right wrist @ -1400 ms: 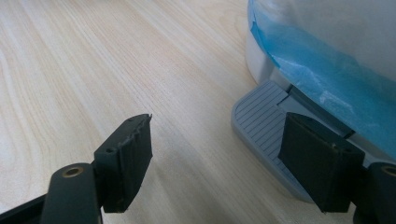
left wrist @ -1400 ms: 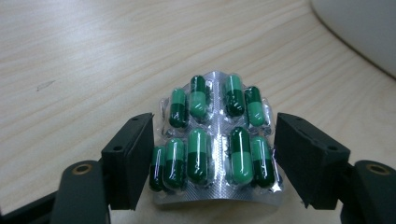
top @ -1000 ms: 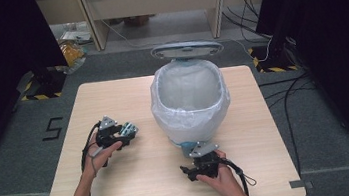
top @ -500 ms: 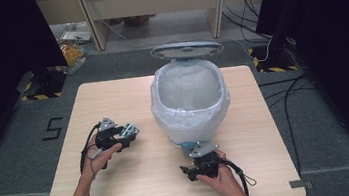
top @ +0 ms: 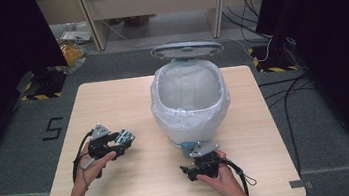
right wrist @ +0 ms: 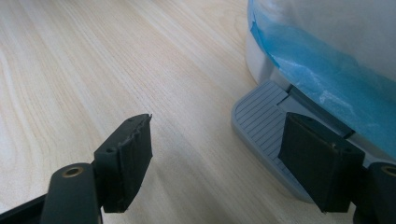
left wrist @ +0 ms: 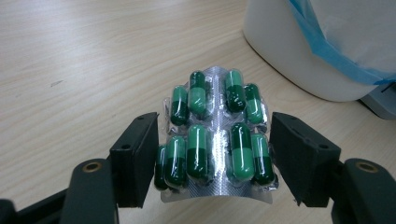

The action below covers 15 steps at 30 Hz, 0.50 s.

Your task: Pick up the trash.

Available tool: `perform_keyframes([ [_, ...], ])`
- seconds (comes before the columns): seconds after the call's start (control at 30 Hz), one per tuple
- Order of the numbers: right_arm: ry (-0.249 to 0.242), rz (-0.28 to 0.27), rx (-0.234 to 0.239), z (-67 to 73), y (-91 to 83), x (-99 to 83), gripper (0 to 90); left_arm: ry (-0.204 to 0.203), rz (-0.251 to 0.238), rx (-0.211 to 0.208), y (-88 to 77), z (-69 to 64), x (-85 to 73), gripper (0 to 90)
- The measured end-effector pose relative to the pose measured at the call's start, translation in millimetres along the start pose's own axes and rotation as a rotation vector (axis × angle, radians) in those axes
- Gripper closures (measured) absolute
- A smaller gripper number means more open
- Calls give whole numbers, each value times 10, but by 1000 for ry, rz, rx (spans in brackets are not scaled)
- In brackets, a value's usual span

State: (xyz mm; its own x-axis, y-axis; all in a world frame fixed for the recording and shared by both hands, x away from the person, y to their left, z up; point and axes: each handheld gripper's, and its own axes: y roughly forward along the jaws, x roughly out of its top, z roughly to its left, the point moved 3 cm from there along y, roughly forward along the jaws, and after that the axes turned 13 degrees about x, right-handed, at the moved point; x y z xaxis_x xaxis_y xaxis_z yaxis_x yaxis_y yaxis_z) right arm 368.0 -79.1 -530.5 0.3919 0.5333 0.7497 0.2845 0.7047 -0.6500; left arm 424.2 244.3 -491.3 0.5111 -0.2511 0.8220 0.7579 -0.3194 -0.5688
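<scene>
The blister pack [left wrist: 215, 140] of green capsules is partly hidden: in the left gripper view its two side edges sit behind the black jaws, and its near end is cut short by the picture's lower edge. From the high view it is only a small pale patch [top: 126, 136], too small to read. The left gripper [left wrist: 212, 158] has it clenched by the sides, foil bowed upward between the pads, lifted off the worktop [top: 128, 103]. The pack's long axis runs straight out along the jaws, its far end pointing toward the white pedal bin [top: 189, 101], and the capsules lie lengthwise the same way.

The bin's plastic liner [top: 192, 113] folds over the rim, and its lid [top: 187, 50] stands raised at the back. The right gripper [right wrist: 219, 158] rests near the bin's foot, its jaws drawn in with nothing between them; one jaw covers part of the grey pedal [right wrist: 266, 121].
</scene>
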Motion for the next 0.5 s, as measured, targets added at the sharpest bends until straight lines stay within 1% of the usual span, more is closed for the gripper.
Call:
perform_keyframes([
  [0.07,-2,3,1,-2,-2,0,254,4,-1,1,-30,-3,-6,338],
  [0.2,0,1,0,0,0,0,254,-6,-11,-4,-73,-23,-6,338],
  [0.4,5,0,10,-7,-6,0,254,-6,-30,-2,-143,-57,28,338],
  [0.5,-3,2,-1,1,1,1,254,0,-33,-9,-176,-96,32,338],
])
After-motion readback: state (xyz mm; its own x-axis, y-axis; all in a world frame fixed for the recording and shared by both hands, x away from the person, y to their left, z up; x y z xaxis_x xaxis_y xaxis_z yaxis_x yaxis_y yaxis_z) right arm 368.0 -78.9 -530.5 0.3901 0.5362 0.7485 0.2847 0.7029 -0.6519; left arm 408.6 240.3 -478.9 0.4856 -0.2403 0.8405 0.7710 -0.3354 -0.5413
